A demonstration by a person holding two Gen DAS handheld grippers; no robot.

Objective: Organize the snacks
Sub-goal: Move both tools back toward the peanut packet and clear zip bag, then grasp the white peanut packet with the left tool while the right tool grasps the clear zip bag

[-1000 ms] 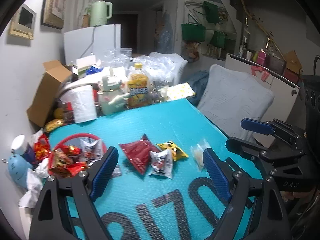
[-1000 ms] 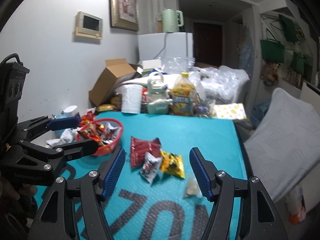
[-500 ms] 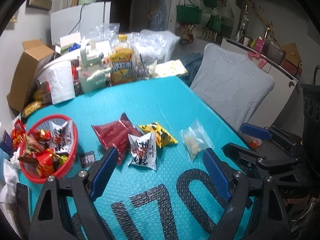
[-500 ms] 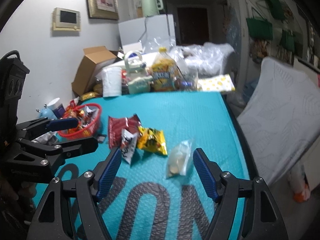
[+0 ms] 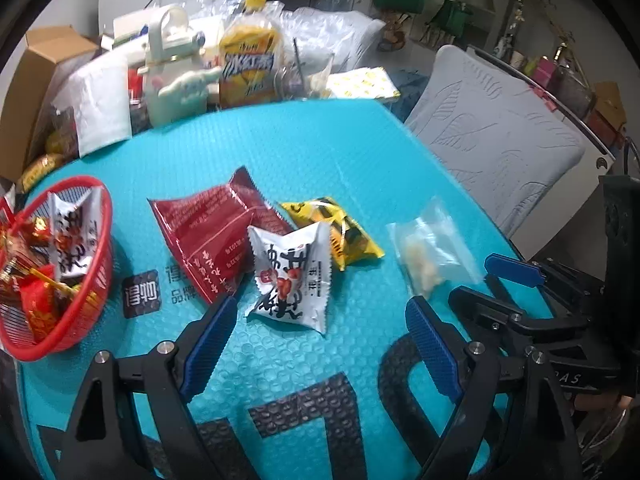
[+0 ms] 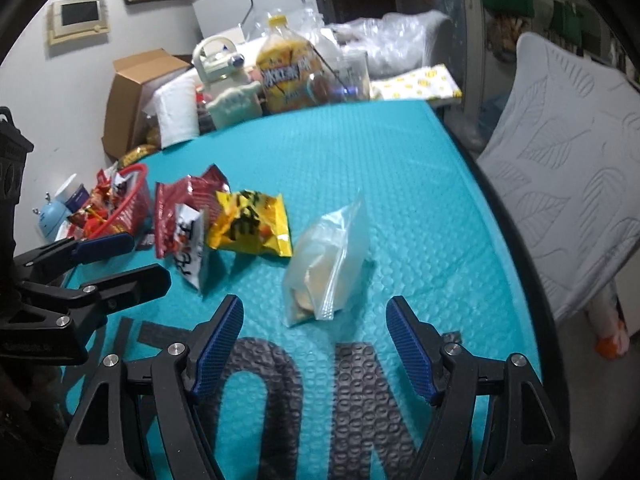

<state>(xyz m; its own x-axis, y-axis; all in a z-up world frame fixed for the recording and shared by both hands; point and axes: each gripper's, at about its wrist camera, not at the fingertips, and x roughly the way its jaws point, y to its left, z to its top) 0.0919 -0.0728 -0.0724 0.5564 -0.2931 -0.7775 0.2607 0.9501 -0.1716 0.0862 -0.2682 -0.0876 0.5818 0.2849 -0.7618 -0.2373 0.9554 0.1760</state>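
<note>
Teal bubble mat is carrying four loose packets, and the right gripper, jaws just widened and empty, is tilting down nearest the clear bag lying lengthwise dead ahead by the mat's right edge, while the left gripper is gaping empty at the white packet.

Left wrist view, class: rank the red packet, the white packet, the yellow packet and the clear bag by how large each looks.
1. Red packet, though partly covered.
2. White packet, nearest the camera.
3. Yellow packet and clear bag look alike; the yellow one is partly hidden, so unranked.
</note>
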